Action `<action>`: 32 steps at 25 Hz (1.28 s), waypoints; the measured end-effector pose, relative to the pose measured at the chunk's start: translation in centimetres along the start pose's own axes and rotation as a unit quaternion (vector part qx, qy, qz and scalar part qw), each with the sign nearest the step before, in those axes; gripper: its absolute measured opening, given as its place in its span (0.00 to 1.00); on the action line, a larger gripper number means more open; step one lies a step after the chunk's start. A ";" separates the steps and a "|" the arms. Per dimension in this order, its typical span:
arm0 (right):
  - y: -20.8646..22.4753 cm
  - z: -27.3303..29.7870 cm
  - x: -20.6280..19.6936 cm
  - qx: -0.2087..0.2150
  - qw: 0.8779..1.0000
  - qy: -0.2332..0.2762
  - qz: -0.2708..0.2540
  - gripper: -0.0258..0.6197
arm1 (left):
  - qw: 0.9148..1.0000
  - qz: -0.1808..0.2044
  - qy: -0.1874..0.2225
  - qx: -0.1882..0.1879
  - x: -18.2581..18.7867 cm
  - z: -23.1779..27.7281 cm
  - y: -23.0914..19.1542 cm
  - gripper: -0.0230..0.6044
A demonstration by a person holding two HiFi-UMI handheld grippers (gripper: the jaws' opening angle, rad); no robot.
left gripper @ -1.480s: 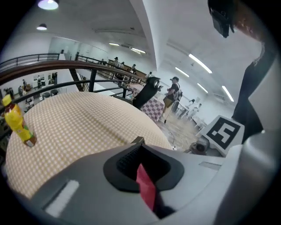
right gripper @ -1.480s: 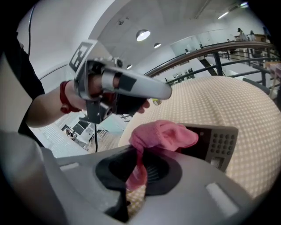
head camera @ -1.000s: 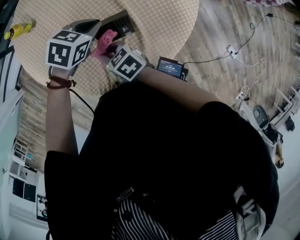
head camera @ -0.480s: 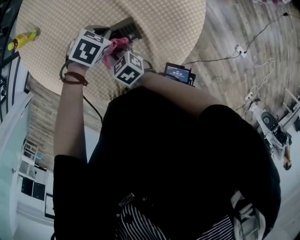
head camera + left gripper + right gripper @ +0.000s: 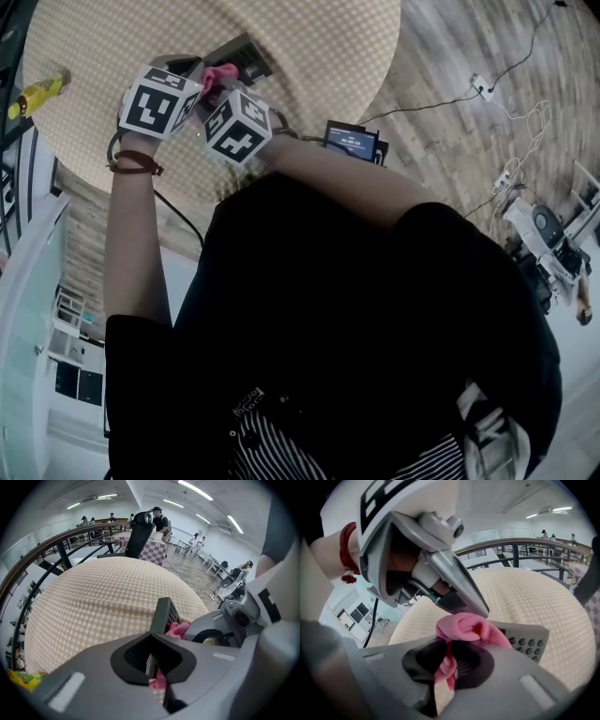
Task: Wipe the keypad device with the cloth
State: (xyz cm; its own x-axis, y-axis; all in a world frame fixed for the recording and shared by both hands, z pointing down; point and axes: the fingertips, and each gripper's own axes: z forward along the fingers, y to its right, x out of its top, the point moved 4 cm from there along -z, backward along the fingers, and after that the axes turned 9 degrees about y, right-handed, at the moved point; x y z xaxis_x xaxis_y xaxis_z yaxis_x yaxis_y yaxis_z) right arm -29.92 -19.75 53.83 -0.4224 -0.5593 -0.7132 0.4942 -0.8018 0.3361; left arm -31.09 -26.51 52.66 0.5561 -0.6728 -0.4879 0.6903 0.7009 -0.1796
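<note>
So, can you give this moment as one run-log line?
left gripper: shut on keypad device | right gripper: shut on pink cloth | pink cloth touching keypad device

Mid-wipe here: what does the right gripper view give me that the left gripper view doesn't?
Only the right gripper view shows the buttons on the keypad device and the cloth pinched in the right gripper. Only the left gripper view shows the device's thin edge clamped in the left gripper, and people in the hall behind. Both show the pink cloth at the device, above the checked table.
</note>
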 end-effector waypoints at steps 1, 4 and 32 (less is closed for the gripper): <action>0.1 0.1 0.0 0.000 1.000 -0.003 0.009 0.11 | 1.000 0.002 0.001 0.002 0.0 0.0 0.0 0.04; 0.1 0.3 -0.5 -0.011 1.000 -0.009 0.020 0.11 | 1.000 -0.001 0.005 0.005 -0.2 0.0 0.0 0.04; 0.1 1.1 -0.9 0.036 0.996 -0.001 0.081 0.11 | 0.999 -0.022 0.010 0.020 -1.0 -0.6 -0.6 0.04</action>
State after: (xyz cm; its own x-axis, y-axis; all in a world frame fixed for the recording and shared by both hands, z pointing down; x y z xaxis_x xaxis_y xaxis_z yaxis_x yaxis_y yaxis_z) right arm -30.28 -19.55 55.19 -0.3422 -0.6829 -0.6454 0.5010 -0.7137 0.4895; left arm -32.34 -26.14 52.76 0.5149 -0.6981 -0.4975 0.7327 0.6597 -0.1674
